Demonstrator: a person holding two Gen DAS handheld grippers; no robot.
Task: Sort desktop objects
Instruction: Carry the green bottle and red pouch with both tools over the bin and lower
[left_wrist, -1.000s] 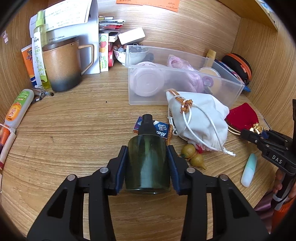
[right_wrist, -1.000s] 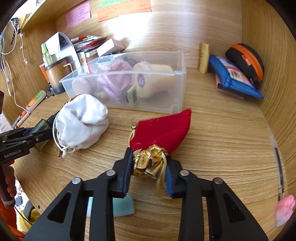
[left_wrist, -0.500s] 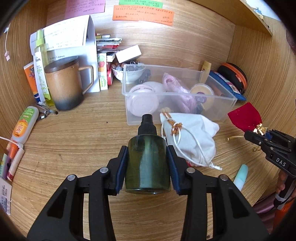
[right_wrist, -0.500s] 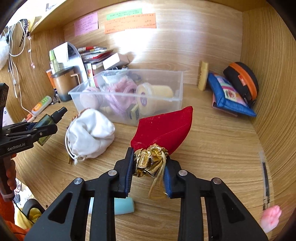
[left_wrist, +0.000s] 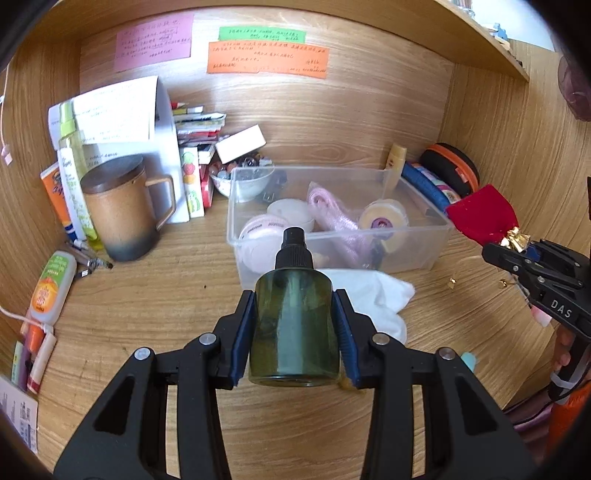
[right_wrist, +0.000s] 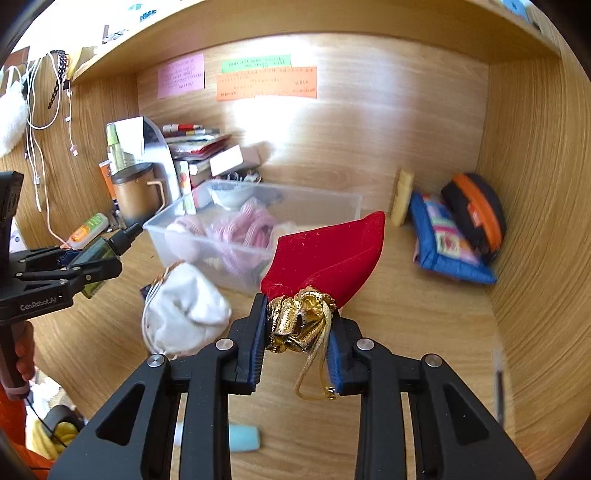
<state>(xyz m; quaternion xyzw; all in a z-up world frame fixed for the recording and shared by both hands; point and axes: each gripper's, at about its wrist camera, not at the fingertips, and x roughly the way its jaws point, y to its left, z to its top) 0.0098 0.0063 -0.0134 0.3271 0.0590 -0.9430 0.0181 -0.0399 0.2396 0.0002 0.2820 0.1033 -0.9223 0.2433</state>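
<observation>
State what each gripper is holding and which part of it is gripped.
The left gripper clamps the dark green spray bottle by the sides of its body. The right gripper pinches the red velvet pouch at its gathered gold neck.

Bright daylight, fisheye warp, slight blur

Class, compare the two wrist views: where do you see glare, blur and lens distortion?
Right wrist view: bright glare washes the back wall, and the blue pouch on the right is motion-smeared. Left wrist view: evenly lit and sharper, the green spray bottle crisp. Both views: fisheye bends the desk's straight edges and darkens the corners.
</observation>
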